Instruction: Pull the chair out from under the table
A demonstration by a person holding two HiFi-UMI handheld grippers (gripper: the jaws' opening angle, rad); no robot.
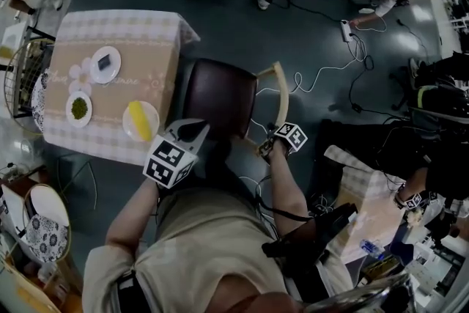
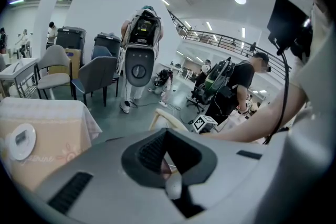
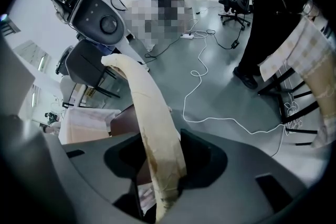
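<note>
Chair (image 1: 220, 95): dark seat stands just beside the edge of the cloth-covered table (image 1: 146, 48) set with plates (image 1: 105, 64). A white cable (image 1: 322, 70) loops on the floor behind the pale back rail (image 1: 281, 95), and a second checked-cloth table (image 1: 366, 194) is near. The right gripper view shows the right gripper (image 1: 265, 149) clamped on the rail, which the head view hides, while the left gripper (image 1: 193, 131) is closed on nothing over the seat's corner. Grey floor (image 1: 220, 18), open hall; the left gripper view adds a standing person (image 2: 140, 44) and grey chairs (image 2: 97, 73).

Head view looks steeply down — gripper views, close in, share the chair (image 1: 220, 95).
</note>
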